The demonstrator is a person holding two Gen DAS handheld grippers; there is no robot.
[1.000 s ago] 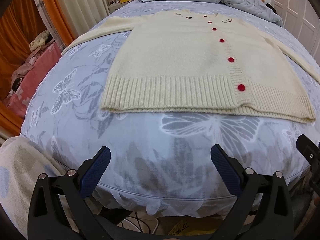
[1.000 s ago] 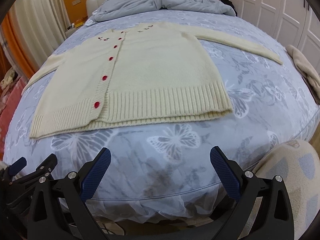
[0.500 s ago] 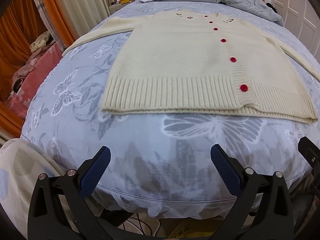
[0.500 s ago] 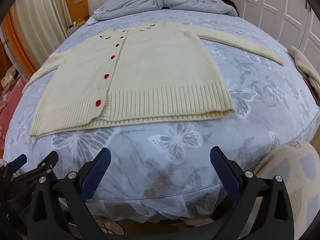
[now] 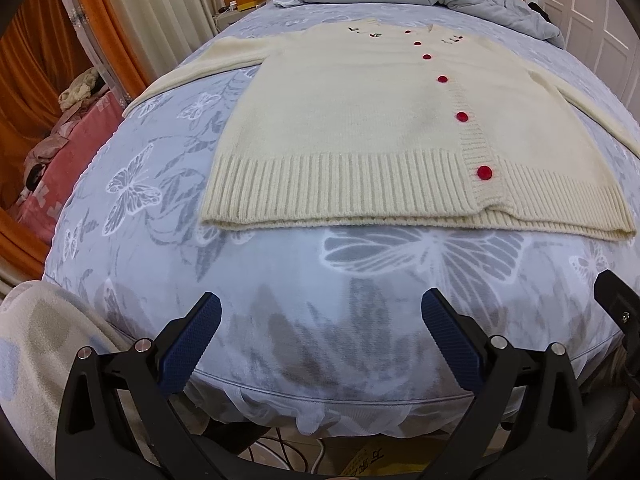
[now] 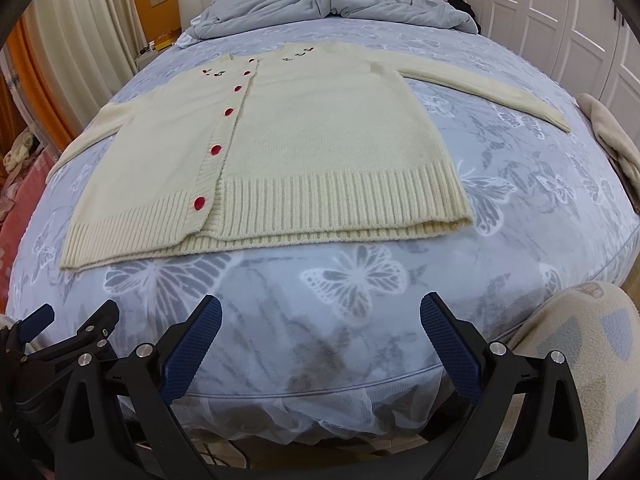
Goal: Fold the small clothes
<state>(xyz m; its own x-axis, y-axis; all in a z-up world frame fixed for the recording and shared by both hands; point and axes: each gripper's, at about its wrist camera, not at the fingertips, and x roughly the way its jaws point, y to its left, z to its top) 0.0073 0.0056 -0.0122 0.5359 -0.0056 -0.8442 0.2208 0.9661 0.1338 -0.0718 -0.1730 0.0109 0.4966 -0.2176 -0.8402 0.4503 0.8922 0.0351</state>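
Note:
A cream knit cardigan with red buttons lies flat, buttoned, on the bed, sleeves spread to both sides. It also shows in the right wrist view. My left gripper is open and empty, held off the bed's near edge, short of the ribbed hem. My right gripper is open and empty, also short of the hem. The left gripper shows at the lower left of the right wrist view.
The bed has a blue butterfly-print sheet. A grey duvet is bunched at the headboard. A beige garment lies at the bed's right edge. Orange curtains and pink bedding are on the left. White wardrobe doors are on the right.
Both grippers have edged slightly forward and up toward the cardigan. Both stay open. The cardigan has not moved.

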